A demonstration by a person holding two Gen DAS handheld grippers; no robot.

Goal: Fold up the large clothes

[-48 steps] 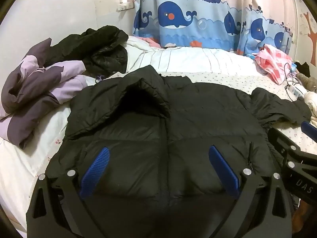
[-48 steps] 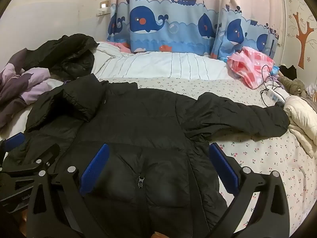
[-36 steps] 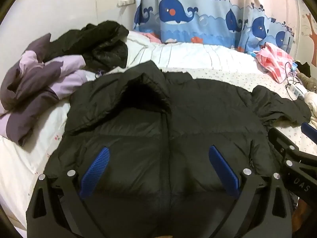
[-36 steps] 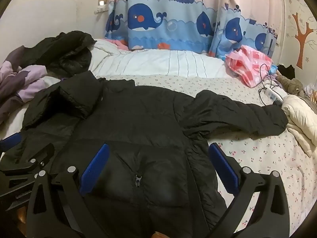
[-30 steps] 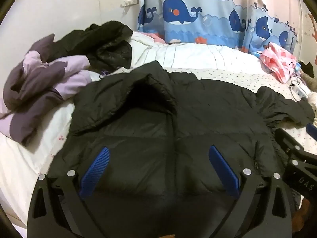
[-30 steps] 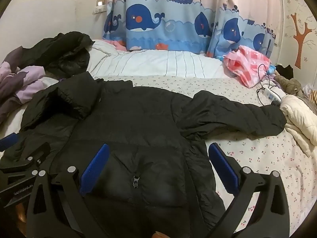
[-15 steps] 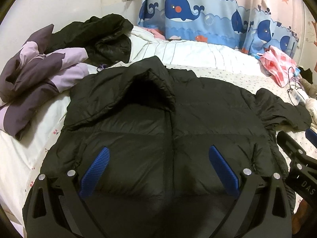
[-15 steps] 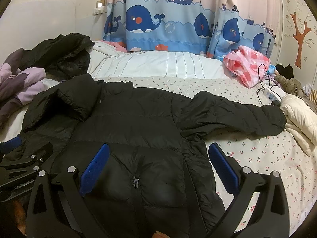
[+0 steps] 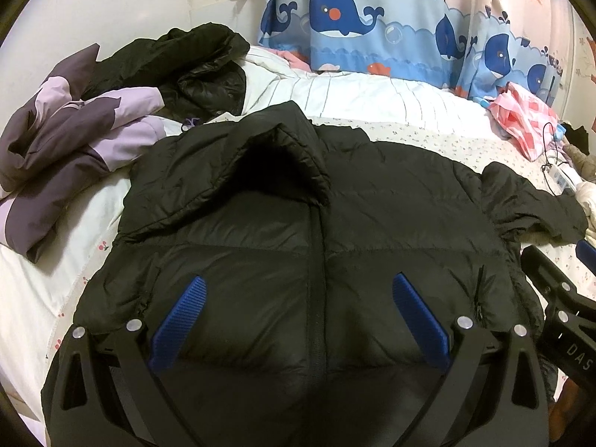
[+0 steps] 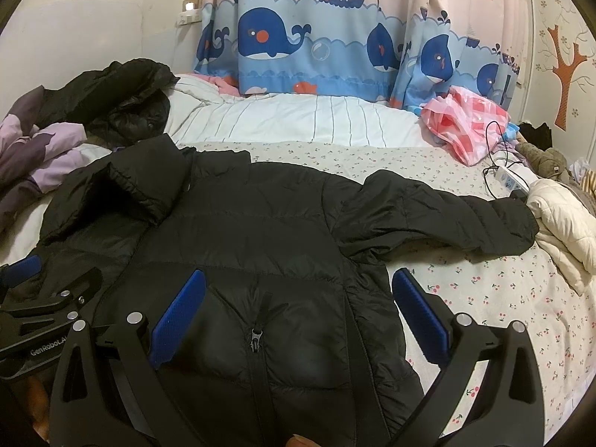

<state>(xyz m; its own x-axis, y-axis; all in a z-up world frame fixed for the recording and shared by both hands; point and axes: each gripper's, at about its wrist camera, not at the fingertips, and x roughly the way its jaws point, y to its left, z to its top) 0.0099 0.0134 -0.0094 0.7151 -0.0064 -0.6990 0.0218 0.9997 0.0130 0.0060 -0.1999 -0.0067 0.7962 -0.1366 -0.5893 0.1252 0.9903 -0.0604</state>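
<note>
Both our grippers, left gripper (image 9: 298, 320) and right gripper (image 10: 298, 320), gape wide, holding nothing. Black jacket (image 9: 316, 242) spread flat on bed (image 10: 484, 298), sleeve (image 10: 439, 219) out; no fold made yet.

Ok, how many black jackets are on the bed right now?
2. One black puffer jacket lies spread flat in front of both tools; a second black jacket is crumpled at the far left by the wall. More could be hidden under the pile.

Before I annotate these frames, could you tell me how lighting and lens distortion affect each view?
Left wrist view: dim warm indoor light, the black jacket loses detail in the dark hood, fisheye bends the bed edge. Right wrist view: similar light, sharper quilting, dark vignette corners.
</note>
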